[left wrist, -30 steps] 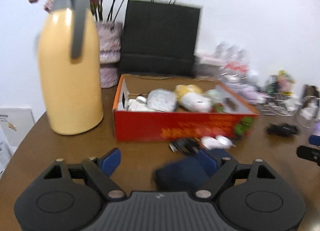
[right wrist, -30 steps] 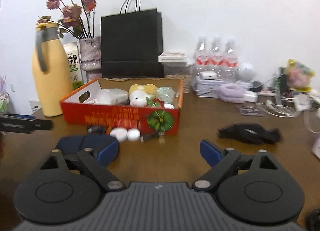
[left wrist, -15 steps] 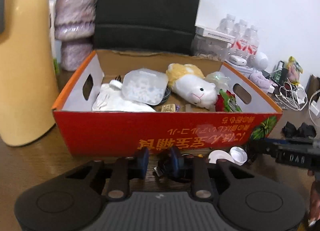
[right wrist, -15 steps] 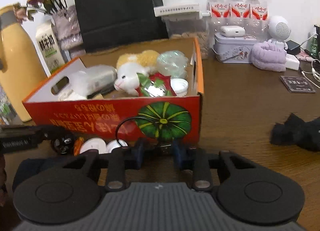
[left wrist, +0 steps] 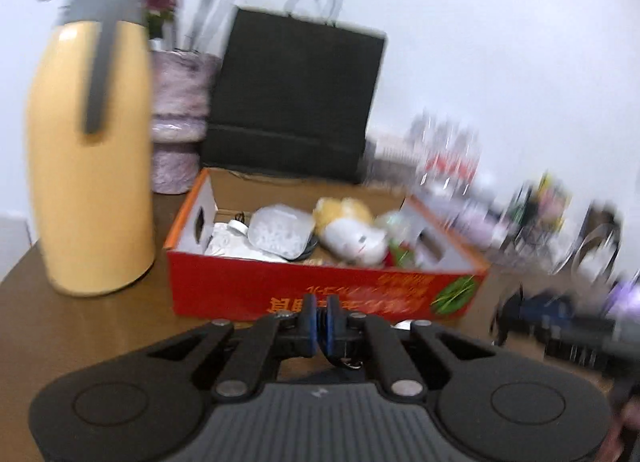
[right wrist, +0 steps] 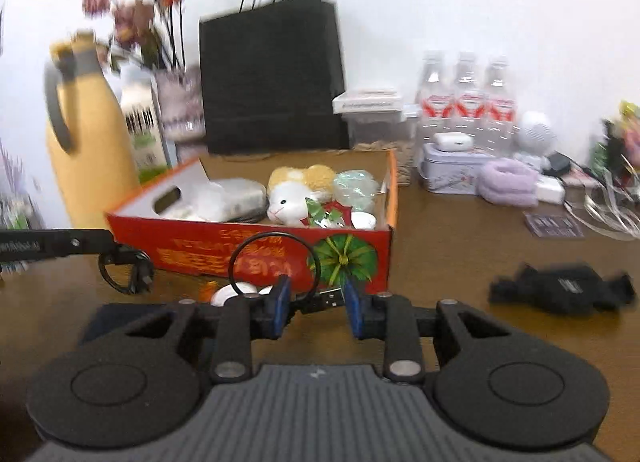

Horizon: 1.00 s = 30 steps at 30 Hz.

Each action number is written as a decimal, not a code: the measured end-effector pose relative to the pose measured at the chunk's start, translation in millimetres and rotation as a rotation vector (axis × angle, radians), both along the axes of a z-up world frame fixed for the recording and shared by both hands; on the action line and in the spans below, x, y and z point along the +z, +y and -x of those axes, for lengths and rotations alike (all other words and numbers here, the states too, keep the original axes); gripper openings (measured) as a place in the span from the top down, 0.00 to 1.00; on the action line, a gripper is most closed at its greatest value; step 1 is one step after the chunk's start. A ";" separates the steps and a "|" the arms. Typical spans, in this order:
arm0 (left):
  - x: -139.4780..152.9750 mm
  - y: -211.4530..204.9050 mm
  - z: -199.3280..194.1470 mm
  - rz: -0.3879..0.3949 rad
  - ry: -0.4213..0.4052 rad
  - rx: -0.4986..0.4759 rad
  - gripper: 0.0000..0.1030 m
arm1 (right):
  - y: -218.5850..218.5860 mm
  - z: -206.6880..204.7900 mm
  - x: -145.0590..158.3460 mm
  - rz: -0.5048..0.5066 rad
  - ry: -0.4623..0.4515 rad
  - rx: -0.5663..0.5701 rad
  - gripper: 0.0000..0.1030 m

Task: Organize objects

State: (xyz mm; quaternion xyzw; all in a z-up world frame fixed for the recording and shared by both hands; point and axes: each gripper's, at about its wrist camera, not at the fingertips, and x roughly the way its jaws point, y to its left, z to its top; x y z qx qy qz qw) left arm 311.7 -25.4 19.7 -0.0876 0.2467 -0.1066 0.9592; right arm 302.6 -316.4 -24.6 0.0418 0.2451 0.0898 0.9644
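Observation:
A red cardboard box (left wrist: 320, 294) (right wrist: 224, 246) stands on the brown table and holds a plush sheep (right wrist: 292, 202) and several small items. My left gripper (left wrist: 320, 320) is shut on a black cable; that cable end hangs from it in the right wrist view (right wrist: 128, 272). My right gripper (right wrist: 318, 302) is closed on another black cable (right wrist: 276, 258) with a USB plug, held above the table in front of the box. Two white round lids (right wrist: 236, 292) lie before the box.
A yellow thermos jug (left wrist: 92, 158) stands left of the box. A black paper bag (right wrist: 272, 78) and flower vase (left wrist: 180, 122) stand behind it. Water bottles (right wrist: 464, 102), a tin (right wrist: 452, 174), a purple cloth (right wrist: 508, 182) and a black cloth (right wrist: 560, 290) are to the right.
Both grippers closed on cables in front of the box and have lifted and pulled back from it. The left jaws are tighter than half a second ago.

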 end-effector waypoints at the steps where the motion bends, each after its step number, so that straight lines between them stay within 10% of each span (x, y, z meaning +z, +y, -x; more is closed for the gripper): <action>1: 7.2 6.3 17.7 0.024 -0.020 0.009 0.97 | -0.4 18.0 2.4 -0.018 -0.001 0.008 0.71; 9: 24.0 39.7 154.6 0.133 -0.023 0.053 0.99 | 16.8 160.2 -2.5 -0.099 0.107 0.099 0.71; 17: 16.6 36.8 183.2 0.058 -0.030 0.064 0.99 | 34.8 183.9 -7.0 -0.020 0.130 0.092 0.71; 23: -3.3 52.9 203.8 0.008 0.065 -0.005 0.40 | 34.6 193.5 -7.3 -0.035 0.109 0.071 0.71; 30: -52.6 23.8 218.9 -0.043 0.250 0.037 0.26 | 45.3 188.9 -15.4 -0.035 0.140 0.094 0.71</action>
